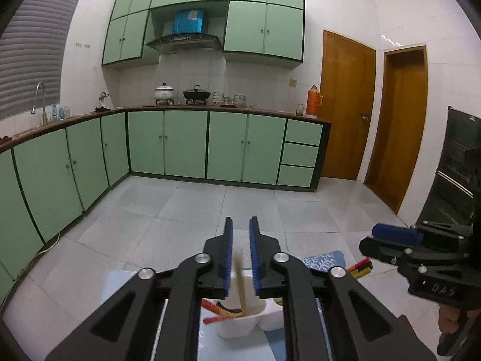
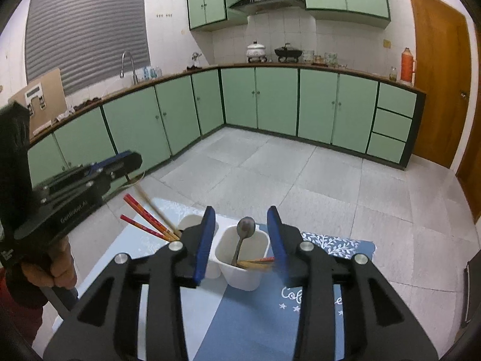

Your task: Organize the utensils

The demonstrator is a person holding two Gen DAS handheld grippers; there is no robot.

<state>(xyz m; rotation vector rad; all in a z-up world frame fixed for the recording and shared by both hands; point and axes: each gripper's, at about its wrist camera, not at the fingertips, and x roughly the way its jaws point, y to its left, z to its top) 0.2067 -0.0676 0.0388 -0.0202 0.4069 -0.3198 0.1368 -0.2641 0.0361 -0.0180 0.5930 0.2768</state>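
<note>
Left gripper (image 1: 240,225): fingers standing a narrow gap apart, nothing pinched between them. A pale chopstick (image 1: 241,282) is rising in the gap below the tips, blurred, touching neither pad as far as the left view shows; its foot is sitting in a white cup (image 1: 240,325) under the fingers. Red chopsticks (image 1: 216,313) are leaning out of that cup to the left of the fingers.

Right gripper (image 2: 242,215): fingers spread wide, holding nothing. Directly between and just beyond them a second white cup (image 2: 243,270) is standing upright on a blue mat (image 2: 258,325). A metal spoon (image 2: 245,231) is standing in it, bowl up, tilted a little. Orange-red chopsticks (image 2: 257,263) are lying low in the same cup, ends pointing toward the right finger; whether they touch it, cannot tell.

Left of the left finger, in the right view, another white cup (image 2: 192,221) is partly hidden behind that finger. Red chopsticks and one pale one are fanning out of it, up and to the left.

The left gripper is showing there too, above those sticks, a hand (image 2: 57,267) gripping its handle. The right gripper is appearing at the right edge of the left view, side-on.

Mat is lying on a light tabletop; tiled floor (image 1: 210,210) beyond the fingers.
</note>
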